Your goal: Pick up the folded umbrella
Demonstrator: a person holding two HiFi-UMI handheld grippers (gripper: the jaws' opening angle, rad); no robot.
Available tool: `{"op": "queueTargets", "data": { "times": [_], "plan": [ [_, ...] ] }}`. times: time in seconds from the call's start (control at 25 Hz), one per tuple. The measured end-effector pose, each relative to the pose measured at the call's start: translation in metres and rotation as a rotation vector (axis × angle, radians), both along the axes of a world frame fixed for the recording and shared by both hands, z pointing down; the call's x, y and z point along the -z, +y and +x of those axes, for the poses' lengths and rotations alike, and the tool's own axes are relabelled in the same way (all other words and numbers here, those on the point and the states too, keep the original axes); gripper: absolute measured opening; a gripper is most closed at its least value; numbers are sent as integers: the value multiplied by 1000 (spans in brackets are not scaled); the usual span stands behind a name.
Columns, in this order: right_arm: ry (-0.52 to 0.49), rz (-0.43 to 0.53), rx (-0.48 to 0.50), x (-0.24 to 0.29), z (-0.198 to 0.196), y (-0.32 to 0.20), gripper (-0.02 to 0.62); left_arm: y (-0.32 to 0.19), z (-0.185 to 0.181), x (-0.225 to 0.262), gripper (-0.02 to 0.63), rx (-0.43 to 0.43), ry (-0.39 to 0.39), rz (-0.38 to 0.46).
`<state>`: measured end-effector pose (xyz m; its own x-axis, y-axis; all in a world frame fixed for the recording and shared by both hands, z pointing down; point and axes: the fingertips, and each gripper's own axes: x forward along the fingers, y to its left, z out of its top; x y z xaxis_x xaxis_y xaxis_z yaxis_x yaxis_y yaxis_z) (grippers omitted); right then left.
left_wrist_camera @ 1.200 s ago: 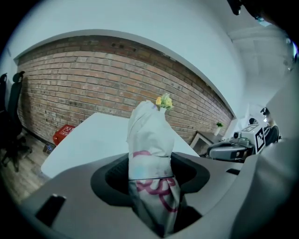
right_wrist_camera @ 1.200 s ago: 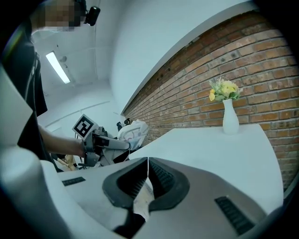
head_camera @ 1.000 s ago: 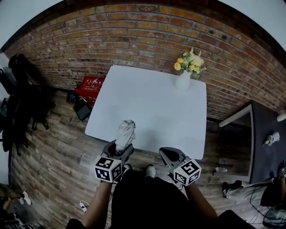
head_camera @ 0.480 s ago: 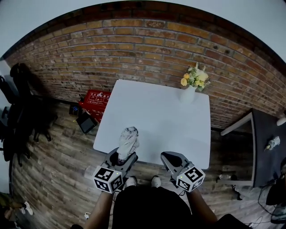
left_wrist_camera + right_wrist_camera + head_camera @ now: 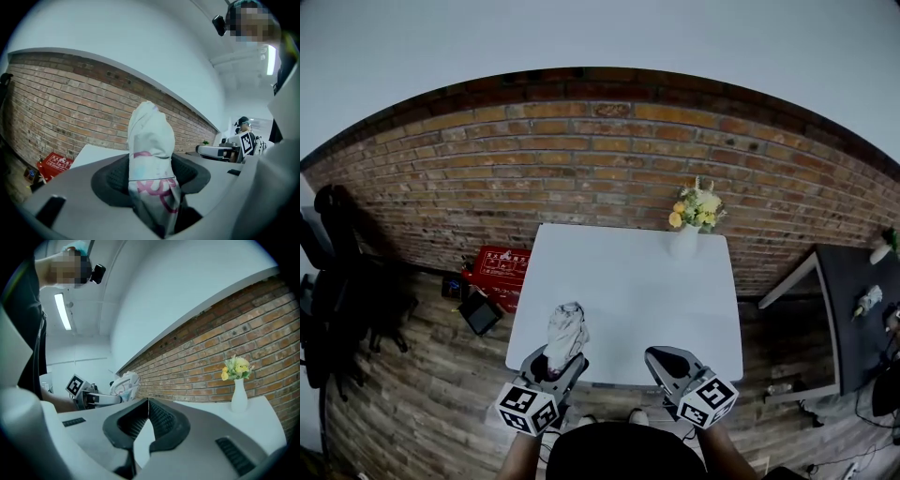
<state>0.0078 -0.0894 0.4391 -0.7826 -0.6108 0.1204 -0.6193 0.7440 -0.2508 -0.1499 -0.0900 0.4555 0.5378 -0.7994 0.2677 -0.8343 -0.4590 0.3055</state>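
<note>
The folded umbrella (image 5: 150,159) is a white fabric bundle with pink print. It stands up between the dark pads of my left gripper (image 5: 151,176), which is shut on its lower part. In the head view the umbrella (image 5: 565,330) sticks out ahead of the left gripper (image 5: 553,361), held above the near left corner of the white table (image 5: 628,281). My right gripper (image 5: 661,358) is held level at the table's near edge; its jaws meet at the tips with nothing between them (image 5: 147,401). The right gripper view also shows the umbrella (image 5: 124,384) off to the left.
A white vase of yellow flowers (image 5: 686,234) stands at the table's far right, against the brick wall (image 5: 487,178). A red crate (image 5: 495,267) and a dark box (image 5: 480,312) lie on the wood floor left of the table. A dark table (image 5: 853,309) stands at the right.
Both grippers have risen, the left carrying the umbrella up off the table edge. The head view has tilted up, showing more wall above the bricks.
</note>
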Motion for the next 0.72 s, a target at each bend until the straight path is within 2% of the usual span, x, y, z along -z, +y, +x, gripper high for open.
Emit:
{"op": "queueTargets", "data": {
  "times": [0.44, 0.72],
  "plan": [
    [-5, -29, -114, 0, 18, -5, 22, -9, 6, 8, 247, -39, 28, 35],
    [-4, -44, -121, -6, 16, -3, 23, -11, 4, 0, 246, -27, 34, 28]
  ]
}}
